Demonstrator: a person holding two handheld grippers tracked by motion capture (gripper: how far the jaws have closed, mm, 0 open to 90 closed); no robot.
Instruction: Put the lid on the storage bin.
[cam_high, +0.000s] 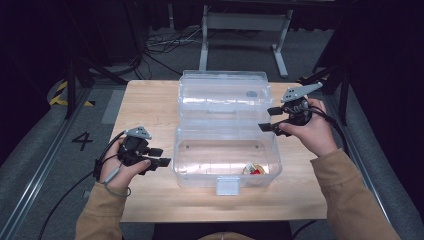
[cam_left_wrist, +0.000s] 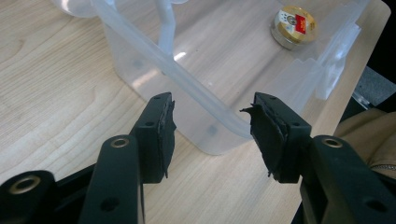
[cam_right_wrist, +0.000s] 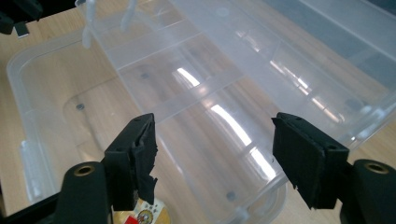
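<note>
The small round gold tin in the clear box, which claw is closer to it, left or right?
Right, though not by much. The right claw hovers above the box's right side, over the tin. The left claw sits outside the box's left wall, the box's width away.

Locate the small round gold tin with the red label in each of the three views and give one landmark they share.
High view: the gold tin lies in the near right corner of the clear box.
Left gripper view: upper right, on the box floor beyond the open jaws.
Right gripper view: bottom edge, just right of the left jaw, partly cut off.
Shared landmark: the clear box's rim.
</note>
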